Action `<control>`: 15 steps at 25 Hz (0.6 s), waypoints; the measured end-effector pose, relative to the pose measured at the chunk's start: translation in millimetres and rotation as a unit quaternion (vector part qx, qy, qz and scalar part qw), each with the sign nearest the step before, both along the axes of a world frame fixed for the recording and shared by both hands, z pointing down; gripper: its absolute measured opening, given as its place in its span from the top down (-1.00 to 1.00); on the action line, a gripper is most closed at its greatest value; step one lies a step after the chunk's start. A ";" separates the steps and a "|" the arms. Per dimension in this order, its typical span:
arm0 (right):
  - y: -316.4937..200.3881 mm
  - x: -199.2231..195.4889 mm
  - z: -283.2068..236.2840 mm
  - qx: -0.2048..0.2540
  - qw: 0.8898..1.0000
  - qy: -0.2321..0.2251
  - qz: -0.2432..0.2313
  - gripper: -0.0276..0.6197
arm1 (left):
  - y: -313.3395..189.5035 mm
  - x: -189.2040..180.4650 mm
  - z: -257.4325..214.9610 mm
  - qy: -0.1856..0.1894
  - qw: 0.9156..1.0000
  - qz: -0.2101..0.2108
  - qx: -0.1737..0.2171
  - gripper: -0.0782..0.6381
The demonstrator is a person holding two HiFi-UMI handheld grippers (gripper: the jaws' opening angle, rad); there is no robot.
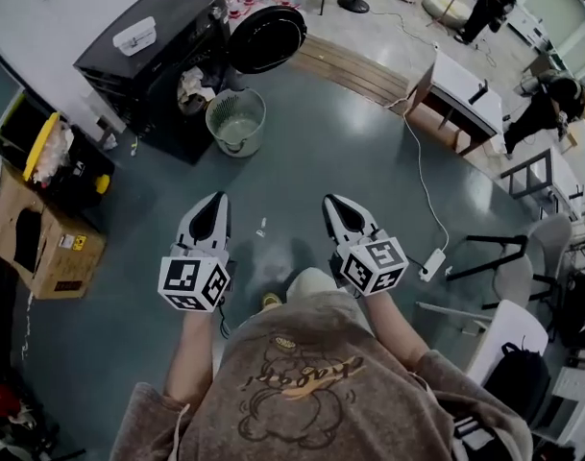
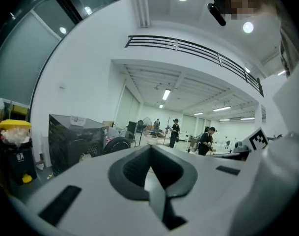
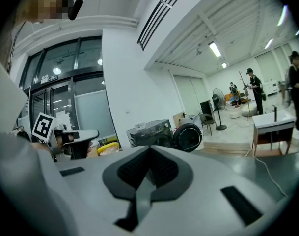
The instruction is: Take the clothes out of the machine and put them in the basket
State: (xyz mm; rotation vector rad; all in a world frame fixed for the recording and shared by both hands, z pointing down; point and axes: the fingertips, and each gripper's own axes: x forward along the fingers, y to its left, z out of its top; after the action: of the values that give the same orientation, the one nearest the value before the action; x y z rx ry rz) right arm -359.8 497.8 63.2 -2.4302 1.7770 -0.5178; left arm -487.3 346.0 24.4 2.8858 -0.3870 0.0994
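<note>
Closed and empty, left gripper (image 1: 213,203) and right gripper (image 1: 336,204); far ahead, clothes (image 1: 191,86) sitting in open machine (image 1: 156,51), basket (image 1: 215,113) just beside, looking empty. Seems not started yet: whole unloading left.

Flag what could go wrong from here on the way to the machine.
1. The basket stands close in front of the machine; reaching for the clothes could knock it.
2. The open door juts out beside the basket, narrowing the approach.
3. The left gripper and right gripper are both shut and empty; they must open before the drum.
</note>
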 end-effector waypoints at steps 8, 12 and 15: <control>-8.9 54.0 5.6 -0.007 0.999 0.002 0.043 0.94 | -21.0 62.7 9.3 0.000 0.999 0.034 -0.004 0.76; -25.5 92.2 11.6 -0.003 0.999 -0.003 0.050 0.94 | -39.1 101.9 15.1 -0.005 0.999 0.038 -0.005 0.76; -41.3 128.9 12.2 -0.006 0.999 -0.004 0.052 0.94 | -53.6 138.7 13.4 -0.005 0.999 0.042 -0.004 0.76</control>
State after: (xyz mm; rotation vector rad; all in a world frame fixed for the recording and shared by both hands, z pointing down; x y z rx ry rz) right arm -230.9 456.5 75.5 -2.5073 1.6384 -0.5284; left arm -348.6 292.4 37.9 2.8948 -0.2663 0.1288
